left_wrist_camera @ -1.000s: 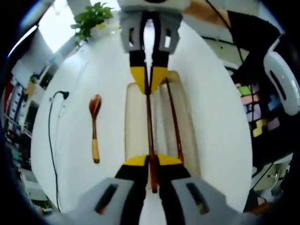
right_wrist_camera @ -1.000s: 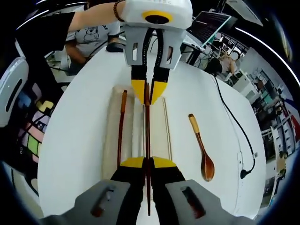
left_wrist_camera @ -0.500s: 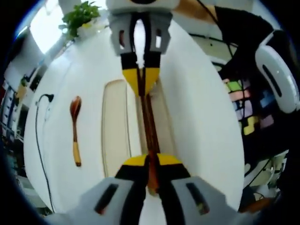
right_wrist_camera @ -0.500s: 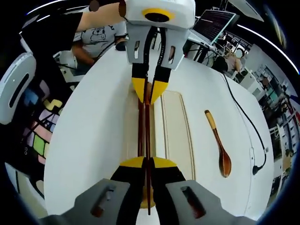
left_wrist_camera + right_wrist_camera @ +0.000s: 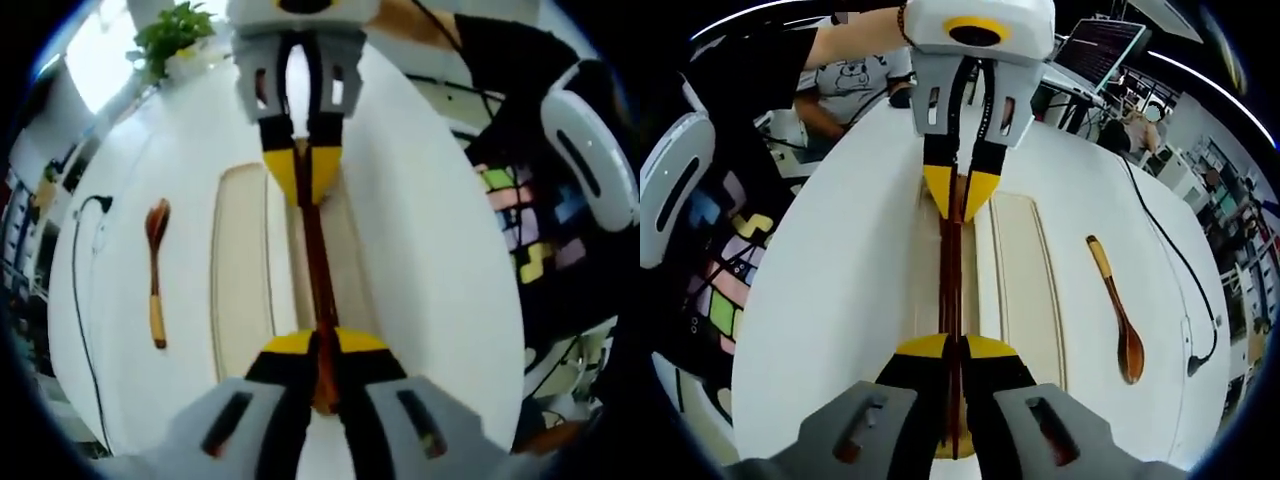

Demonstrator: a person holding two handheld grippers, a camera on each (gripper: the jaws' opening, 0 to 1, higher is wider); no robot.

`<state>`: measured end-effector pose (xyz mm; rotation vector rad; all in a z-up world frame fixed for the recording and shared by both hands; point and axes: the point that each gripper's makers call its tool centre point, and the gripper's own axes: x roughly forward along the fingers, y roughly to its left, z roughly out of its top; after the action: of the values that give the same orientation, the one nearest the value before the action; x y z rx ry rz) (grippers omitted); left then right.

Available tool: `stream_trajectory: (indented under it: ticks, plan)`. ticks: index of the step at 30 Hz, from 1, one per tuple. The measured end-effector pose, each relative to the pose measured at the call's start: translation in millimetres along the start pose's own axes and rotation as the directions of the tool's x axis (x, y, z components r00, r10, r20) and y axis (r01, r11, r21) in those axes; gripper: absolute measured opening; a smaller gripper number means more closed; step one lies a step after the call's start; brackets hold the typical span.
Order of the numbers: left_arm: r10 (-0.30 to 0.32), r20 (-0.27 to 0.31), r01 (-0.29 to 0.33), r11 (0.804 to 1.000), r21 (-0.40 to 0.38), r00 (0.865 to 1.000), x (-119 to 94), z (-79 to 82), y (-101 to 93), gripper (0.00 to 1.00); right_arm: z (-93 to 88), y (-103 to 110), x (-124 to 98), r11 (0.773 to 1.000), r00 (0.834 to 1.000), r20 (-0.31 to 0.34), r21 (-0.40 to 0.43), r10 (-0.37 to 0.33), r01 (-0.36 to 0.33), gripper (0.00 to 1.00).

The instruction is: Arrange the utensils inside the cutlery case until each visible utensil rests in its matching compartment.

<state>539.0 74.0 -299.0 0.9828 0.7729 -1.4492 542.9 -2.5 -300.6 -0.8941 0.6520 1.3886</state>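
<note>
Two handheld grippers face each other over a round white table (image 5: 820, 300). The left gripper (image 5: 318, 342) and the right gripper (image 5: 950, 345) are each clamped on an opposite end of one dark wooden chopstick (image 5: 952, 270), holding it along the narrow compartment of a pale cutlery case (image 5: 1015, 270). A second chopstick may already lie beneath it, though that is hard to tell. A wooden spoon (image 5: 1118, 315) lies on the table well apart from the case, so it remains to be placed.
</note>
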Motion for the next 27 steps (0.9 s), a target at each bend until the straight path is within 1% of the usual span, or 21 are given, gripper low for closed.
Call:
stream_trajectory:
  ticks: [5, 7, 9, 12, 21, 27]
  plan:
    - [0.010, 0.019, -0.010, 1.000, -0.006, 1.000, 0.6, -0.7, 0.9, 0.06, -2.2, 1.5, 3.9, 1.000, 1.000, -0.011, -0.001, 0.008, -0.008, 0.03]
    - [0.000, 0.027, 0.000, 1.000, -0.011, 1.000, 2.2, -1.1, -0.2, 0.06, -2.9, 2.4, 4.9, 1.000, 1.000, -0.015, 0.004, 0.017, -0.017, 0.03]
    - [0.015, 0.031, -0.015, 1.000, -0.013, 0.999, 4.0, -2.0, 2.4, 0.06, -4.0, 1.8, 5.6, 1.000, 1.000, -0.021, 0.003, 0.013, -0.013, 0.03]
    - [0.010, 0.036, -0.010, 1.000, -0.017, 0.999, 4.6, -2.4, 2.1, 0.06, -4.5, 1.8, 6.1, 1.000, 1.000, -0.022, 0.000, 0.015, -0.015, 0.03]
    - [0.015, 0.043, -0.015, 1.000, -0.005, 0.999, 5.7, -2.8, 1.8, 0.06, -6.0, 2.7, 8.1, 1.000, 0.999, -0.031, -0.016, 0.025, -0.025, 0.03]
    - [0.022, 0.068, -0.021, 1.000, -0.003, 0.997, 4.3, -1.5, 1.8, 0.06, -7.0, 4.1, 8.0, 0.999, 0.999, -0.030, -0.007, 0.033, -0.033, 0.03]
